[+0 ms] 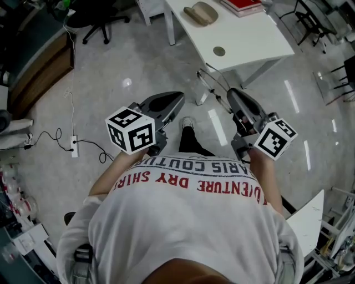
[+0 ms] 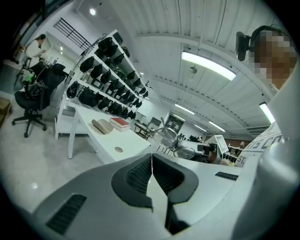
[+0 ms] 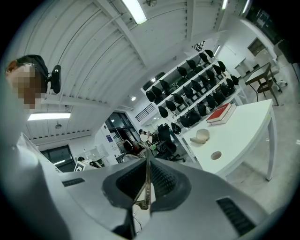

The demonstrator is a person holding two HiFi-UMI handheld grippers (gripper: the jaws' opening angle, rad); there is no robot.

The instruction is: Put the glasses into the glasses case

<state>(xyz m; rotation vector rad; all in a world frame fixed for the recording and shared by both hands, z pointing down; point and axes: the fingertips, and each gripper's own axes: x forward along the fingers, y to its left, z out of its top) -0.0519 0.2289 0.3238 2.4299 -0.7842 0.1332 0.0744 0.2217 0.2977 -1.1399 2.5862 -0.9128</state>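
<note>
The glasses [image 1: 214,87] are thin wire frames, held out in front of me above the floor. My right gripper [image 1: 232,94] is shut on one of their temple arms, which runs up between the pads as the glasses [image 3: 147,183] in the right gripper view. My left gripper [image 1: 176,100] is shut with nothing in it, level with the right one and a short way to its left. From the left gripper view the glasses [image 2: 166,137] hang to the right of the left gripper [image 2: 152,157]. The tan glasses case [image 1: 201,13] lies on the white table [image 1: 249,39] ahead.
A red book [image 1: 242,4] lies on the table beside the case, and a round grommet [image 1: 219,51] sits near the table's front edge. An office chair [image 1: 97,22] stands at the left, a power strip [image 1: 74,145] with cables lies on the floor, and shelves of dark bags [image 2: 101,75] stand behind the table.
</note>
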